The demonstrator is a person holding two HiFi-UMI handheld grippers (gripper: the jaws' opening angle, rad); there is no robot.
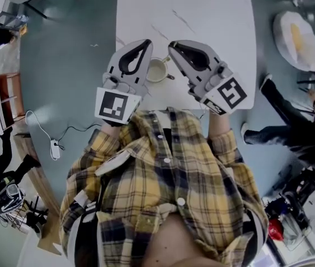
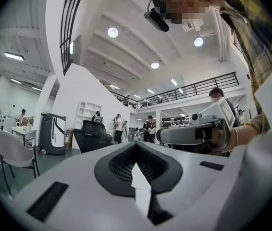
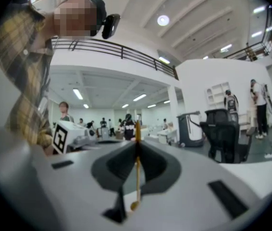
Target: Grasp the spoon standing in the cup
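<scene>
A pale cup (image 1: pixel 156 70) stands on the white marble-look table (image 1: pixel 202 15), near its front edge and between my two grippers. My right gripper (image 1: pixel 172 44) is raised to the right of the cup and points level. In the right gripper view its jaws (image 3: pixel 137 142) are shut on a thin golden spoon (image 3: pixel 137 177), which hangs upright with its bowl at the bottom. My left gripper (image 1: pixel 146 42) hovers left of the cup, and its tips (image 2: pixel 136 144) meet with nothing between them. The spoon is not clear in the head view.
A person's dark-trousered legs (image 1: pixel 280 127) reach in at the table's right side. A white cable with a plug block (image 1: pixel 54 149) lies on the grey floor to the left. A black office chair (image 2: pixel 90 138) and people stand in the hall beyond.
</scene>
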